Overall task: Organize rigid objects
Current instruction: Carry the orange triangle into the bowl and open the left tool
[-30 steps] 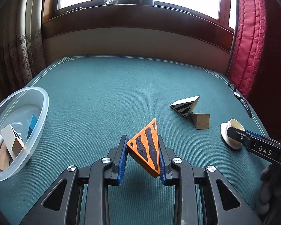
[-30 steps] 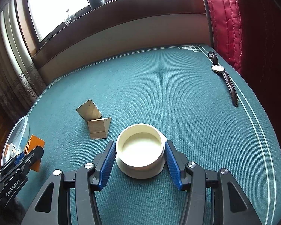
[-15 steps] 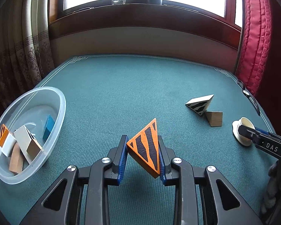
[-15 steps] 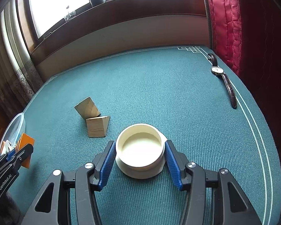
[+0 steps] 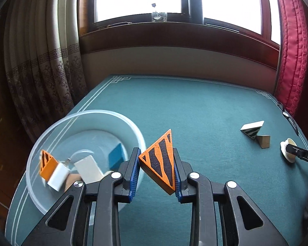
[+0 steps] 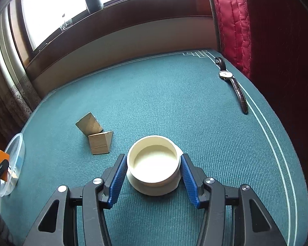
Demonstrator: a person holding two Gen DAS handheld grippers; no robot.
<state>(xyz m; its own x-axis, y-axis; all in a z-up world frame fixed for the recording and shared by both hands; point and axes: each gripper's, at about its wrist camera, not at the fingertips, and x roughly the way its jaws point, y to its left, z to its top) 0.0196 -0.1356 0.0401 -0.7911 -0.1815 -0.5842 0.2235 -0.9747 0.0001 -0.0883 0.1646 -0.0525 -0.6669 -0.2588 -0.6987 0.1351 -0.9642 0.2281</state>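
A: Step? Grip status?
B: Carrying. Left gripper [image 5: 156, 171] clamped on orange wedge [image 5: 160, 160], just beside bowl [image 5: 88, 113]. Right gripper [image 6: 153, 176] straddling white cup [image 6: 154, 165]; contact unclear.
A: Next?
B: Probably shift over bowl, release. 2 blocks [image 6: 95, 134] remaining.

Two orange-and-black striped wedges: one [image 5: 159, 160] up off the surface [image 5: 195, 110], one [image 5: 46, 162] in the single clear plastic bowl [image 5: 82, 116]. The bowl also has one blue block [image 5: 117, 155] and two white blocks [image 5: 58, 174], blurred. One white-and-black striped wedge [image 5: 253, 128]. One plain wooden wedge [image 5: 263, 141]. One cream round dish [image 6: 153, 162]. One wristwatch [image 6: 232, 82].
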